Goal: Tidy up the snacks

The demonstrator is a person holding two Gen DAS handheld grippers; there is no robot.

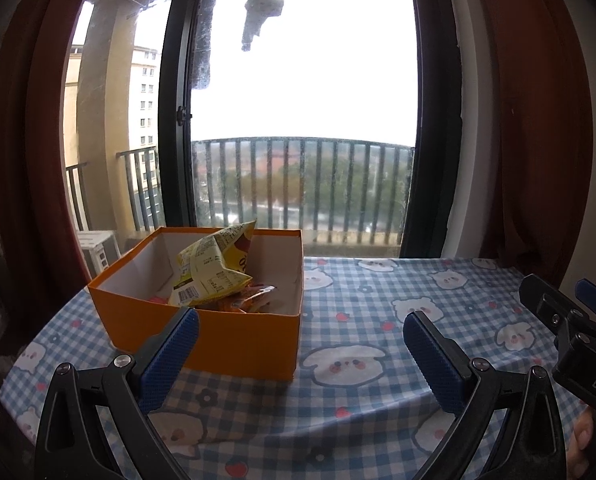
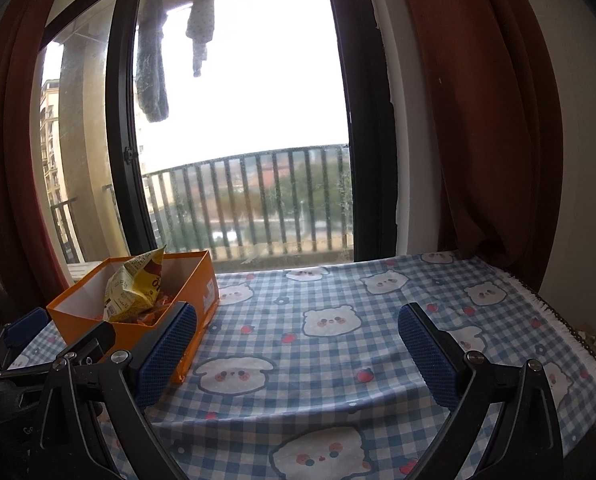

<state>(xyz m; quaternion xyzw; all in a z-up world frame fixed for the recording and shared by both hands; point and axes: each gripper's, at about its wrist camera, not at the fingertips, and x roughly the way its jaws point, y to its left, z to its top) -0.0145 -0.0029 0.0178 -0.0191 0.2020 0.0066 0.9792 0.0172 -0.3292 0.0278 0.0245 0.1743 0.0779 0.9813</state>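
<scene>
Both tongs, left gripper [image 1: 300, 334] and right gripper [image 2: 296, 326], gape wide and hold nothing. The yellow snack bag [image 1: 214, 268] sticks up out of the orange box [image 1: 234, 340] near the table's [image 2: 338, 292] far left corner; a careless nudge might tip it out.

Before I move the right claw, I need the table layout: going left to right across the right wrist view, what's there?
Left claw → orange box holding the yellow snack bag → bare checked tablecloth → brown curtain.
</scene>
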